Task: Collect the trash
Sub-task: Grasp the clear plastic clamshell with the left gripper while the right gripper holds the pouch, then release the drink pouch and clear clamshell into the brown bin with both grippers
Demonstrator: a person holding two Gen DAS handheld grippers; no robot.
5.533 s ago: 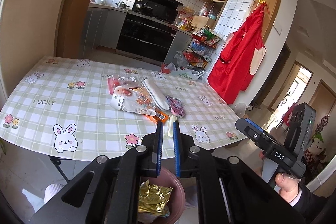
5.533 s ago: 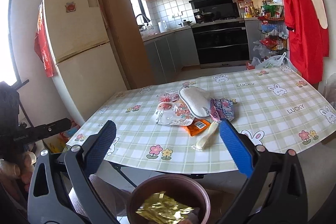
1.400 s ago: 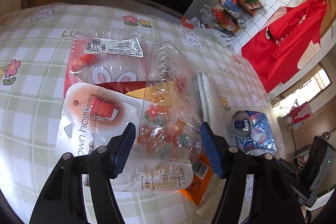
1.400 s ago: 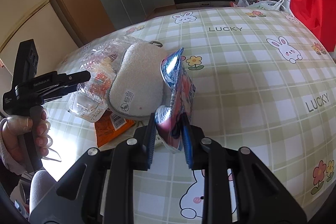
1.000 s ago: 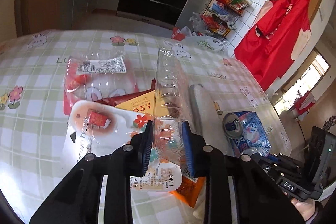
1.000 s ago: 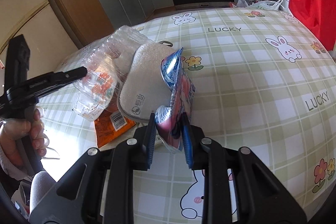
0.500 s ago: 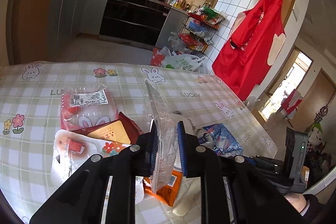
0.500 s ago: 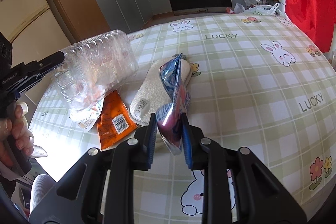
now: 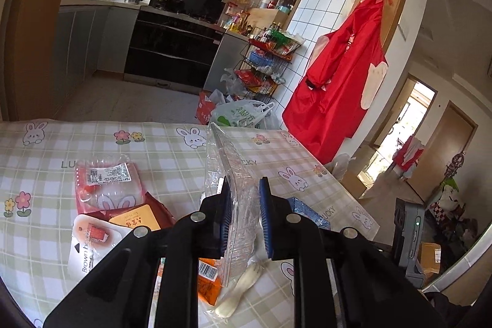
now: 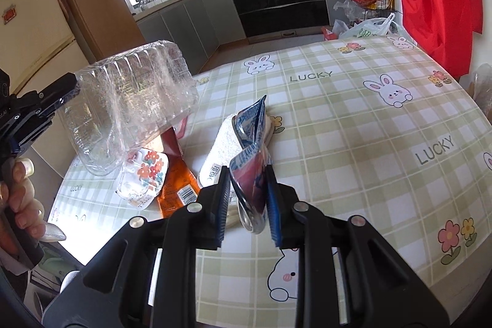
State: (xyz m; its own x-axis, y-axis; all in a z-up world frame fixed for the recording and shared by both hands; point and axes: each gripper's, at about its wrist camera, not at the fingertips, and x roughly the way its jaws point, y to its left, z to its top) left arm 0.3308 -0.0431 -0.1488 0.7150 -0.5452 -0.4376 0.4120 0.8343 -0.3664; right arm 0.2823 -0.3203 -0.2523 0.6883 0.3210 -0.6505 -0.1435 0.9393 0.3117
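My left gripper is shut on a clear plastic clamshell box, which stands on edge between the blue pads, lifted off the table. From the right wrist view the same box hangs in the air at the left. My right gripper is shut on a crumpled blue and pink foil wrapper, raised a little above the checked tablecloth. On the cloth lie a white pad, an orange packet and a flowered blister pack.
More wrappers lie on the cloth at the left: a red pack with a label, a white hook card, a pale plastic spoon. A person's hand holds the left gripper. Past the table edge are kitchen units, a wire rack and a red apron.
The left gripper closed on the clear box and lifted it up off the pile. The right gripper rose slightly with the foil wrapper still in it.
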